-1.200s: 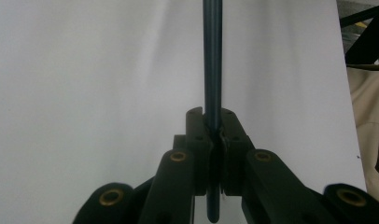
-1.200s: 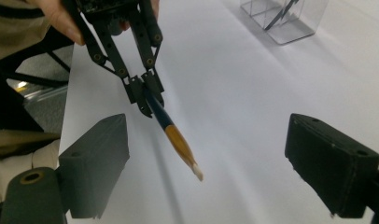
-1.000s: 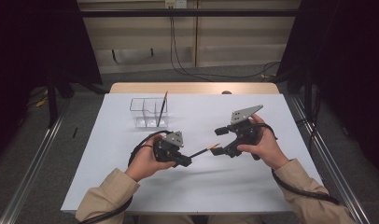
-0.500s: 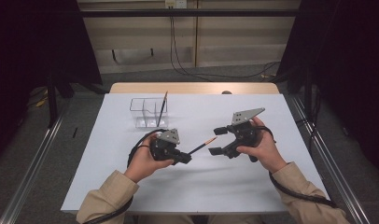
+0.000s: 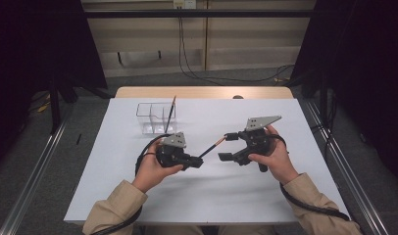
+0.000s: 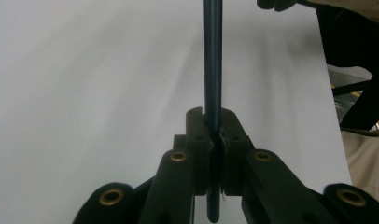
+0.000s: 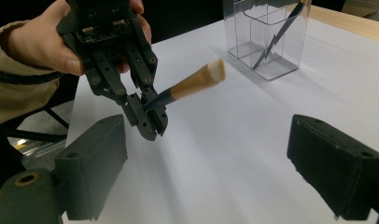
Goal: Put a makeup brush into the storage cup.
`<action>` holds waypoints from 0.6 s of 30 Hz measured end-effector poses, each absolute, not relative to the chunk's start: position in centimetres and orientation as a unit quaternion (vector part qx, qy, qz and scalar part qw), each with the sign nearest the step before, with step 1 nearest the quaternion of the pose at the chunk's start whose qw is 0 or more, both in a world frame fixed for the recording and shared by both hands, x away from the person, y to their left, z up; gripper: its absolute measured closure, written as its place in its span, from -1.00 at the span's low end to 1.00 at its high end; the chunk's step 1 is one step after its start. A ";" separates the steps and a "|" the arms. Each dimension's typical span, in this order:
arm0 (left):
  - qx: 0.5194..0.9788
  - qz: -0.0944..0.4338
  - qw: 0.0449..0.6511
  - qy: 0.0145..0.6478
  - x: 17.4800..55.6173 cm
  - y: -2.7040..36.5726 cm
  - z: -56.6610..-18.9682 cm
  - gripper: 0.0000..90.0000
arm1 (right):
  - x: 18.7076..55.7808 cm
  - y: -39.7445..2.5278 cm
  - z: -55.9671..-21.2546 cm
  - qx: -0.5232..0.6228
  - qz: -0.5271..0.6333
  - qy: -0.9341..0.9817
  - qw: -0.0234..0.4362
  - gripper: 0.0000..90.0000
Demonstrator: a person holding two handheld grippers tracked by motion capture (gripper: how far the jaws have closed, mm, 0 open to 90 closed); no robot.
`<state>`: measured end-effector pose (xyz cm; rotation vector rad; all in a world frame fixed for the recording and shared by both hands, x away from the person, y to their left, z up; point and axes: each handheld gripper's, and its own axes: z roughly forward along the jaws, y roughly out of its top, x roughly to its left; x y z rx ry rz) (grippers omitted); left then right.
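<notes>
The white surface (image 5: 113, 186) lies bare between and in front of the two hand-held grippers. The pencil (image 5: 211, 147), clamped in the left hand-held gripper (image 5: 197, 162), juts across the gap toward the spread right hand-held gripper (image 5: 225, 147). Farther back, well apart, the clear holder (image 5: 153, 117) with a second pencil (image 5: 170, 113) blocks the left rear.

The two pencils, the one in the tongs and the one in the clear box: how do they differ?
The held pencil is clamped in the left tongs, slanting above the table; the boxed pencil leans in the clear box, untouched. The held pencil shows a tan end. Both have dark, slim shafts.
</notes>
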<state>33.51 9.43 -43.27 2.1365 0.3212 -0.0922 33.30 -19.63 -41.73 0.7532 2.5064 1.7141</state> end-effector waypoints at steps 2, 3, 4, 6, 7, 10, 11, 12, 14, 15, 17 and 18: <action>0.868 -0.038 0.477 0.135 33.5 9.4 -43.3 0.89 | 33.2 -19.6 -41.8 0.242 0.553 0.797 0.007 -0.73; 0.865 -0.036 0.481 0.136 33.6 9.4 -43.3 0.89 | 33.2 -19.5 -41.9 0.242 0.554 0.796 0.005 -0.71; 0.863 -0.037 0.484 0.138 33.6 9.4 -43.3 0.89 | 33.2 -19.5 -41.9 0.243 0.557 0.794 0.006 -0.70; 0.861 -0.038 0.489 0.139 33.6 9.4 -43.2 0.89 | 33.2 -19.4 -42.0 0.245 0.558 0.793 0.003 -0.65; 0.859 -0.037 0.491 0.141 33.6 9.4 -43.2 0.90 | 33.2 -19.4 -42.0 0.246 0.563 0.789 0.003 -0.61; 0.854 -0.038 0.498 0.144 33.6 9.3 -43.2 0.89 | 33.1 -19.2 -42.0 0.244 0.573 0.782 0.000 -0.50; 0.854 -0.039 0.498 0.143 33.6 9.3 -43.3 0.89 | 33.1 -19.2 -41.9 0.243 0.576 0.780 -0.001 -0.46; 0.853 -0.038 0.500 0.144 33.6 9.2 -43.3 0.89 | 33.1 -19.1 -41.9 0.244 0.580 0.777 -0.004 -0.40; 0.851 -0.041 0.504 0.145 33.6 9.1 -43.3 0.89 | 33.0 -19.1 -41.8 0.243 0.586 0.773 -0.002 -0.29; 0.850 -0.040 0.505 0.145 33.6 9.0 -43.3 0.89 | 33.0 -19.0 -41.8 0.243 0.588 0.771 -0.007 -0.25; 0.846 -0.042 0.511 0.147 33.6 8.8 -43.4 0.89 | 33.0 -19.0 -41.9 0.243 0.592 0.768 -0.009 -0.14; 0.846 -0.041 0.511 0.148 33.6 8.8 -43.4 0.89 | 33.0 -18.9 -41.9 0.242 0.594 0.767 -0.011 -0.06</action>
